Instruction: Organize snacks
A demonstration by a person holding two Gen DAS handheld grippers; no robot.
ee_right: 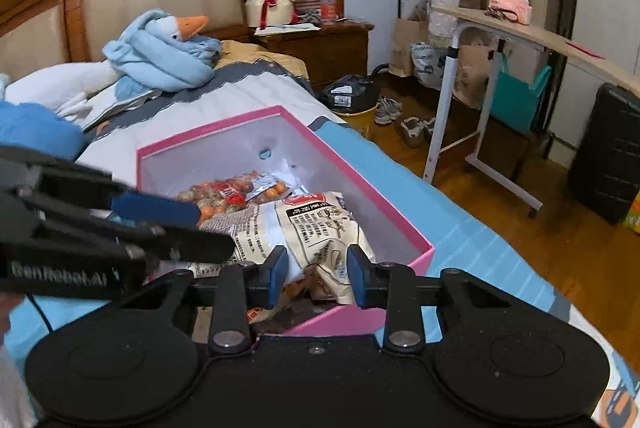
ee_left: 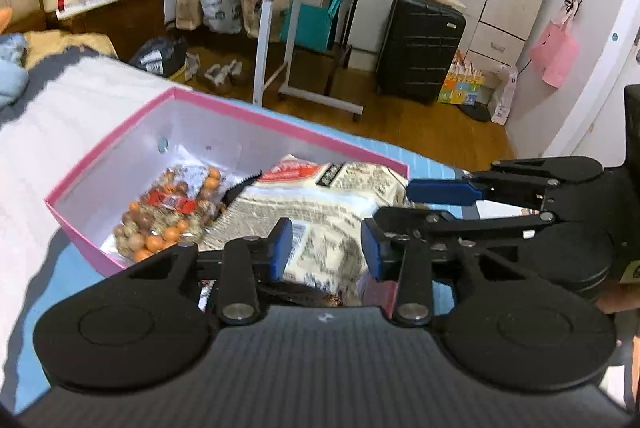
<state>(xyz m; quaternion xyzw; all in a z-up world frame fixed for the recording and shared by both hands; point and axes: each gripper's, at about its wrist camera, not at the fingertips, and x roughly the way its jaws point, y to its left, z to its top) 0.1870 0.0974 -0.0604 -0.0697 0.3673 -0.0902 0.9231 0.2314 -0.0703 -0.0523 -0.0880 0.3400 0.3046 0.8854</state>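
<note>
- the pink box [ee_left: 100, 164] sits open on a light blue sheet [ee_right: 472, 228] laid across the bed [ee_right: 256, 88].
- inside it, a clear bag of orange and brown round snacks [ee_left: 168, 220] lies toward the far side, and a large cream printed snack bag [ee_left: 320, 212] lies toward the near side, partly overlapping it.
- the left gripper [ee_left: 326, 248] hangs over the cream bag's near end; its blue pads [ee_left: 280, 248] stand apart with the bag showing between them, not pressing on it, so it is released.
- the right gripper [ee_right: 316, 274] hangs over the same bag beside the box's near wall, pads apart, nothing pinched, released too.
- both grippers lie close together over the box.
- a plush goose [ee_right: 160, 44] in a blue wrap lies near the headboard.
</note>
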